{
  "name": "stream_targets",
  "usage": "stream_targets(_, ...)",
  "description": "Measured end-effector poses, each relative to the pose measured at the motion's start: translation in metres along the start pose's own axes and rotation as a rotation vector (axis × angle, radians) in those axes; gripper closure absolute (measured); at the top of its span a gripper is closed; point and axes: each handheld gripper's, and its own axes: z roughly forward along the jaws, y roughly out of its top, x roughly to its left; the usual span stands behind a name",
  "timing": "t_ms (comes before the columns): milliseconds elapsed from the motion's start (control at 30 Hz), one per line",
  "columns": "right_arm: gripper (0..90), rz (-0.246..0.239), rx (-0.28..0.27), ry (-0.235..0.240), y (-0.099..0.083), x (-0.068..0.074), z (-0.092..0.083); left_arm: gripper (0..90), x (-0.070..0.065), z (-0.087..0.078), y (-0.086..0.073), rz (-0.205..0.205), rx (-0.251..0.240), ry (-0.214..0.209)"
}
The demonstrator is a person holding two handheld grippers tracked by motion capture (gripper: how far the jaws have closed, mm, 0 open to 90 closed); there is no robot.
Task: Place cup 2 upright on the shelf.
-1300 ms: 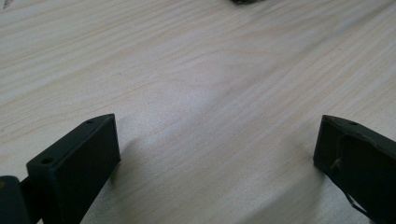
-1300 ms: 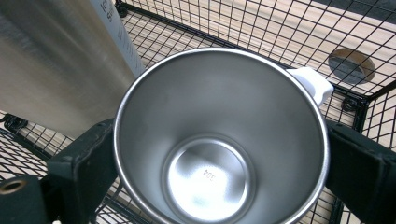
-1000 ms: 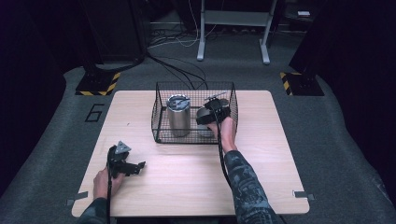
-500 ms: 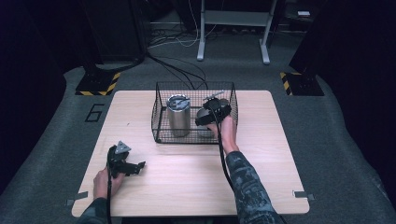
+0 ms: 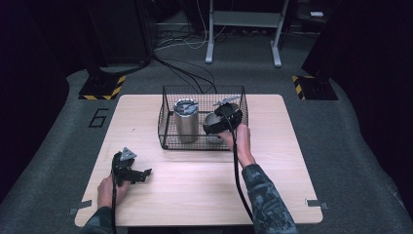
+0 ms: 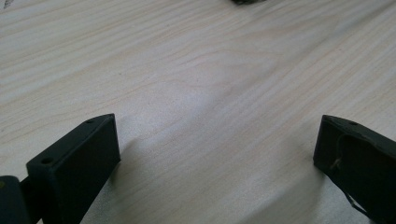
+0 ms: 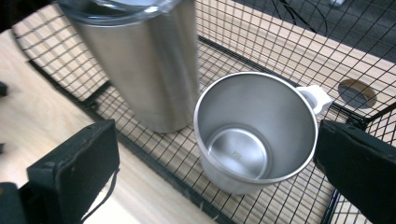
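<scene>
So in the high view, lower left of the frame, the left gripper is sitting low on the wooden table, held by the person's left hand, well apart from everything else. In the left gripper view its 2 black jaws stand wide apart at the bottom corners, released, with just bare wood grain between them.

Moving toward the middle of the high view, there's a black wire basket on the far half of the table. Inside it, on the left side, a tall steel tumbler stands upright with a clear lid on top. Just to the right of it, still inside the basket, is a shorter steel mug, mostly covered from above by the right gripper, which the right hand holds over the basket's front edge.

The right gripper view makes it clearer: tumbler in the upper left, and the mug in the centre, upright, empty, near the tumbler but I can't tell if they touch. Its white handle pokes toward the upper right. The 2 jaws are spread open at the lower left and lower right, either side of the mug, not gripping it
</scene>
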Motion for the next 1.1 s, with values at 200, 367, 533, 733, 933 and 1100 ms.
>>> stream_targets(200, 0.1, -0.023, -0.03, 0.041, -0.01, 0.011, -0.024, 0.3, 0.0, 0.0, 0.0, -0.001, 0.007, -0.004)
stream_targets(367, 0.3, -0.063, -0.06, 0.052, -0.016, 0.018, -0.044, 0.3, 0.0, 0.0, 0.0, 0.0, 0.008, -0.004)
stream_targets(533, 0.6, -0.081, -0.09, 0.054, -0.023, 0.023, -0.065, 0.3, 0.0, -0.001, 0.0, 0.004, 0.011, -0.005)
stream_targets(733, 0.7, -0.086, -0.117, 0.044, -0.036, 0.023, -0.086, 0.3, -0.001, 0.0, 0.0, -0.012, 0.001, -0.006)
stream_targets(933, 0.8, -0.074, -0.14, 0.017, -0.058, 0.016, -0.106, 0.3, -0.001, 0.0, 0.0, -0.011, 0.002, -0.006)
stream_targets(1100, 0.7, -0.038, -0.137, -0.021, -0.088, -0.001, -0.119, 0.3, -0.001, 0.0, 0.0, -0.008, 0.004, -0.006)
